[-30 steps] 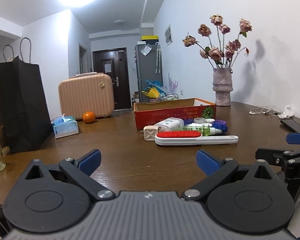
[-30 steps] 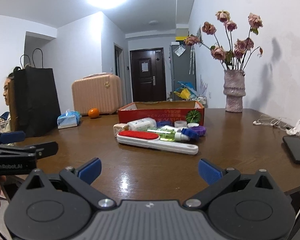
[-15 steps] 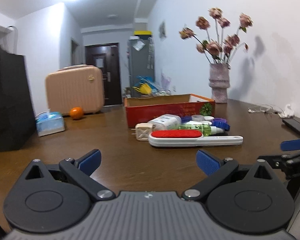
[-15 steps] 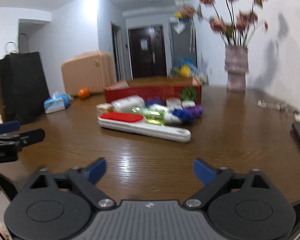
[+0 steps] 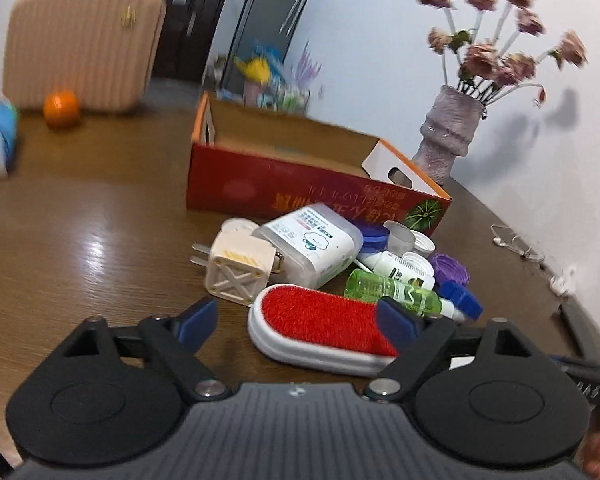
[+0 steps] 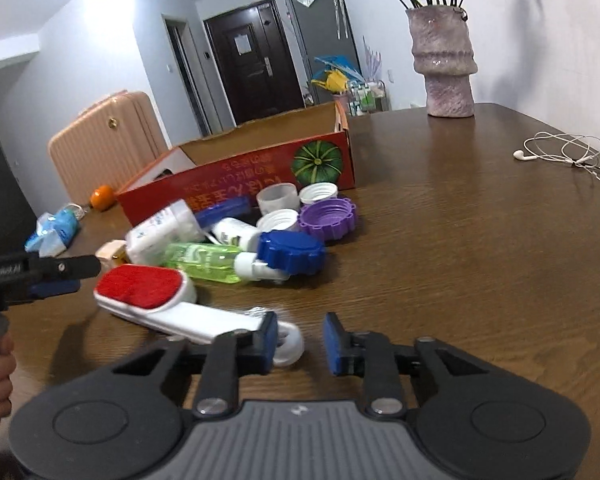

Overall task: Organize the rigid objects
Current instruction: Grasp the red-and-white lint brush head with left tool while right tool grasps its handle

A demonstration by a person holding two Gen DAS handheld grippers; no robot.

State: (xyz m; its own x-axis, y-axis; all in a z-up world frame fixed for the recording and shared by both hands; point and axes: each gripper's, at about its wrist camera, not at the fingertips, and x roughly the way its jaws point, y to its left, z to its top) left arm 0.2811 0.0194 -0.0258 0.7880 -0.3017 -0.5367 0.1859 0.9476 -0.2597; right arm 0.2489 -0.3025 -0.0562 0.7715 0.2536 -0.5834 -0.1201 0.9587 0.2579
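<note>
Kicking off the tidy-up with the white plastic lint brush with the red bristle pad (image 5: 320,320), by the look of it. Lying flat on the brown wooden bench (image 6: 460,260), just in front of the heap of small stuff, with the open red cardboard box (image 5: 260,188) right behind that. So not boxed yet.

Coming at it from both ends. Closing the left tongs (image 5: 296,312) around the red pad end. Sitting between the jaws, but not being pinched, judging by the clear gap on the left-hand side. Closing the right tongs (image 6: 300,340) down on the looped tip of the white handle. Getting close to shut, catching the tip between the jaws, touching or just overlapping it on the left and leaving a sliver of bench showing on the right. Not really gripping anything with either one so far.

Next up, probably:
- finishing both squeezes
- checking for a firm hold on that slim, slippery-looking handle
- lifting level and carrying over the clear green plastic bottle (image 6: 200,260), the blue ribbed cap (image 6: 292,252) and the purple ribbed lid (image 6: 328,220) without knocking them
- setting down inside the box

Also needing matching height at both ends, or risking a twist out of the narrower grip.
</note>
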